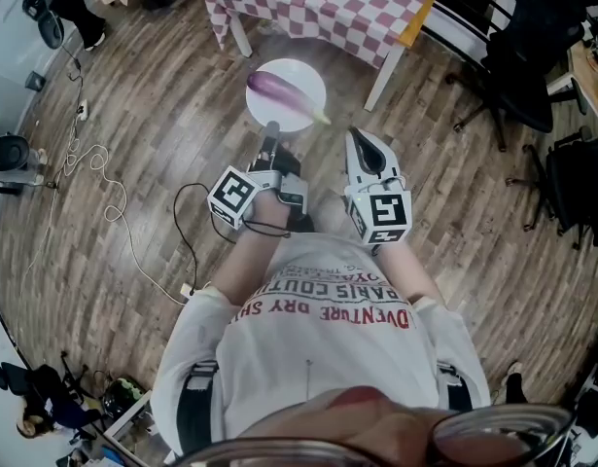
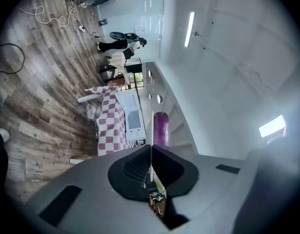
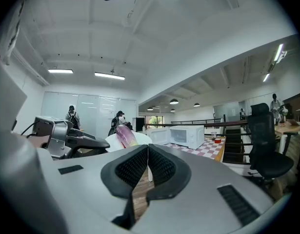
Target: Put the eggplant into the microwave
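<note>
One glossy, probably slippery eggplant [image 1: 282, 91] lies loose on the plate [image 1: 300, 72] pinched at its rim by the left tool [image 1: 271, 129]; the right tool [image 1: 357, 139], jaws together, would best grip it mid-body.

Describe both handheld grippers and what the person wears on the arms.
The left gripper and right gripper have grey shells with black ribbed pads; each carries a white cube with black square markers. A black cable loops from the left one. The person wears a white short-sleeved T-shirt with printed lettering.
</note>
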`<state>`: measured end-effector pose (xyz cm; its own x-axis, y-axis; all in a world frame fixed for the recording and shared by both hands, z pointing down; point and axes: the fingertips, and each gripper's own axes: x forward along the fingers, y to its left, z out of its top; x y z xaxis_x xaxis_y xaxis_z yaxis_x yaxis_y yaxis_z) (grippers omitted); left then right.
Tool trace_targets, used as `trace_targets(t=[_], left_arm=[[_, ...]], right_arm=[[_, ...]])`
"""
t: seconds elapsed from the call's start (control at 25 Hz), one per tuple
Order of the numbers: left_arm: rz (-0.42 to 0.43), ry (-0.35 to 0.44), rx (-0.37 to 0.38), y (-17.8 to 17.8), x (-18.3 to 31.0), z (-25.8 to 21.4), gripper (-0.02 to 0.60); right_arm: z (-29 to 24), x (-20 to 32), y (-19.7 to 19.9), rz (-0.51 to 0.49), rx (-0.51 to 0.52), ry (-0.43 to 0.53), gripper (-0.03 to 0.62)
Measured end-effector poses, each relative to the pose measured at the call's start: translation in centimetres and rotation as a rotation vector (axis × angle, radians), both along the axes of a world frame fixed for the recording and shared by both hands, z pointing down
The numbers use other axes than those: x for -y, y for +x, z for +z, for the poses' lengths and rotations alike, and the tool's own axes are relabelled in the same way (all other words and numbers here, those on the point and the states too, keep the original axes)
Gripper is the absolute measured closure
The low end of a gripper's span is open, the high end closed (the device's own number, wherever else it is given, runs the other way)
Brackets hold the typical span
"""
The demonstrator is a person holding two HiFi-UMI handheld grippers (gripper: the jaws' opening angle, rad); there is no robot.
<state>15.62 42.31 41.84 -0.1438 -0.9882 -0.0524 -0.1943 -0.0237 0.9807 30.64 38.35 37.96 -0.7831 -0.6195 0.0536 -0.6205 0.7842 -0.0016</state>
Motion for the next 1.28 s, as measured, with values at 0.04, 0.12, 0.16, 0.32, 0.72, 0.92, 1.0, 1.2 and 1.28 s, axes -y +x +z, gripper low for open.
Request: trace_targets(t=[0.04,0.12,0.16,0.32,0.72,0.92,1.0,1.2,1.28], left_arm=[[-0.001,-0.004,-0.012,-0.2,0.3,0.4,0.552],[-0.002,-0.010,-0.028,-0.7,1.0,1.0,0.552],[-0.002,-0.012,-0.030,-1.1,1.5,1.2,0.552],[0.008,-0.017,-0.031,-3.4,4.5,1.5,0.552],[0.083,-0.009,-0.048,-14.8,16.4,0.1,0.552],[0.130,0.000,-0.060,-21.2,22.0,-0.6,0.552],[0.140,0.008,-0.051,-23.6,23.9,-0.8,0.552],[0.150,-0.001,-0.065,-27.9,27.5,-0.3,0.552],[0.155,-0.011,-0.085,-28.8,28.5,0.4,0.552]], right_arm=[[0.2,0.4,-0.2,0.000,0.001,-0.006,0.568],[0.5,1.2,-0.6,0.001,-0.001,-0.009,0.568],[0.6,1.8,-1.0,0.002,-0.003,-0.010,0.568],[1.0,4.9,-3.3,0.009,-0.011,-0.021,0.568],[-0.1,16.0,-14.1,0.078,-0.018,-0.037,0.568],[-1.3,20.9,-20.7,0.124,-0.019,-0.007,0.568],[-1.7,22.6,-22.8,0.147,-0.016,0.017,0.568],[-1.4,26.2,-27.1,0.168,-0.017,0.005,0.568],[-0.9,27.4,-28.2,0.165,-0.027,-0.006,0.568]])
